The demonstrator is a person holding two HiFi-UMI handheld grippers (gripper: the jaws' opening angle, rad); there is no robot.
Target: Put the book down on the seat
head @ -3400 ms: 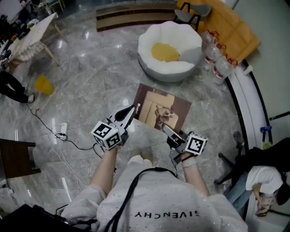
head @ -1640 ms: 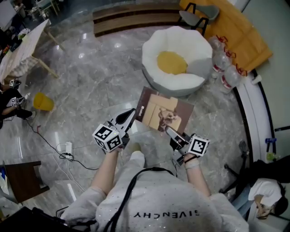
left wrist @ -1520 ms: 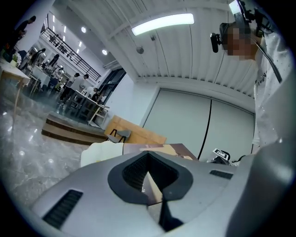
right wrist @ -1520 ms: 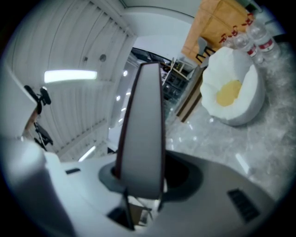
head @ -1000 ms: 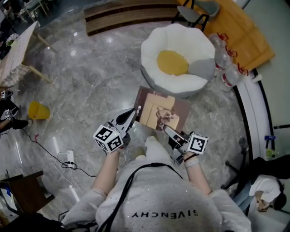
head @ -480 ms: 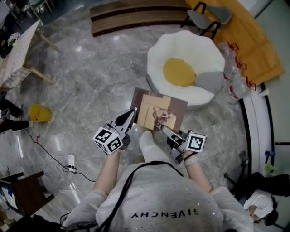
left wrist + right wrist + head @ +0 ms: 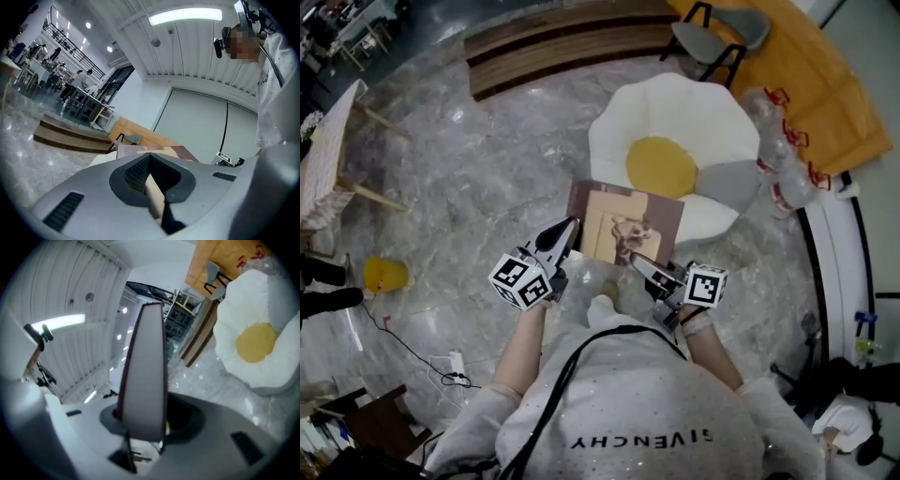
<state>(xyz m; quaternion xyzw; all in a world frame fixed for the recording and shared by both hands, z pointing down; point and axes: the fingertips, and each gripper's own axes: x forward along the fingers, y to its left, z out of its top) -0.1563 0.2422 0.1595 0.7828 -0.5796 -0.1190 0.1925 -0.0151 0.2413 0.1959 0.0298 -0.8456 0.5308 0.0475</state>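
Brown-and-tan book [image 7: 623,223], white seat [image 7: 712,112] (yellow centre, grey patch), grey veined marble floor [image 7: 487,178]

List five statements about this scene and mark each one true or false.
1. Both grippers hold the book. True: the left gripper and the right gripper are each shut on an edge of the book.
2. The book lies on the seat. False: it is held up in the grippers, and the yellow centre of the seat is bare.
3. The seat is white with a yellow centre. True.
4. A yellow object lies on the floor at the person's right. False: the yellow object lies at the person's left.
5. Plastic bottles stand beside the seat. True: the plastic bottles stand at its right side in the head view.
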